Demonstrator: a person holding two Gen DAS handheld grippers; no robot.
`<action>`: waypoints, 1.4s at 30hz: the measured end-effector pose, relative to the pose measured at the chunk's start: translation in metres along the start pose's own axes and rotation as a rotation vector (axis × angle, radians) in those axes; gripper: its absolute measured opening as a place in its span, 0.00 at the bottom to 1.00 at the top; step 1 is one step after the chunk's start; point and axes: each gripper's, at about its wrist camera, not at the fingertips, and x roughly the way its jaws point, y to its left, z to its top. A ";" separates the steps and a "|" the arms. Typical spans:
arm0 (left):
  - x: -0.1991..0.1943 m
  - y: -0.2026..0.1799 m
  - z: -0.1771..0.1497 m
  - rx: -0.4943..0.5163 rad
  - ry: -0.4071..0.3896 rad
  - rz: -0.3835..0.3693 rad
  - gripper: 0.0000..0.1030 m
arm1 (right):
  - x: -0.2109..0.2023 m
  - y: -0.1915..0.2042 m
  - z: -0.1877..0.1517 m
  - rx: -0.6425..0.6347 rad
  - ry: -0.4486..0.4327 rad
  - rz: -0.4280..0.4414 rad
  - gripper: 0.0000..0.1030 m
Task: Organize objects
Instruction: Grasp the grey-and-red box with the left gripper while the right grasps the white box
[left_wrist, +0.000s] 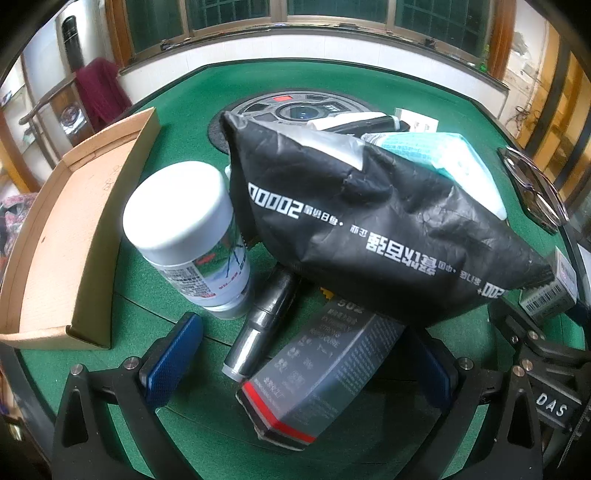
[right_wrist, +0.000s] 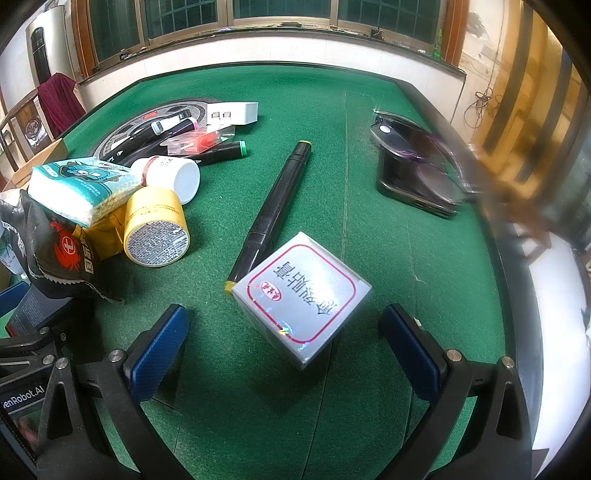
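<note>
- Tabletop (right_wrist: 288, 99): green felt surface with a dark raised rim, carrying every item listed below.
- Cardboard tray (left_wrist: 55, 258): open and shallow, at the left of the left wrist view, just beside a white-capped bottle (left_wrist: 184, 236) that stands upright.
- Black crinkled bag (left_wrist: 369, 229): white print, lying over a dark glue box with a red band (left_wrist: 314, 373) and partly over a black-and-silver tube (left_wrist: 258, 332); a tissue pack (left_wrist: 443, 155) rests on its far side.
- Left hand-held gripper (left_wrist: 299, 365): blue pads set wide apart; the glue box lies between them, and contact with either pad cannot be confirmed.
- Right hand-held gripper (right_wrist: 288, 354): pads spread well apart; a silver box with a red-bordered label (right_wrist: 306, 299) sits between them, tilted on the felt, touching neither pad.
- Black marker (right_wrist: 273, 206): lying flat, near end just behind the silver box.
- Yellow round tin (right_wrist: 155, 229): on its side, against the tissue pack and bag.
- Dark case with spectacles (right_wrist: 417, 173): far right, well apart from the pile.
</note>
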 end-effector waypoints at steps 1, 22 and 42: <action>0.004 0.000 -0.005 -0.001 0.000 -0.002 0.99 | -0.001 -0.001 0.000 0.002 0.000 0.000 1.00; -0.059 0.054 -0.045 0.128 -0.180 -0.183 0.96 | -0.062 -0.018 -0.002 -0.177 -0.210 0.243 0.92; -0.017 -0.007 -0.019 0.350 -0.075 -0.146 0.31 | -0.068 -0.063 0.027 0.058 -0.274 0.367 0.92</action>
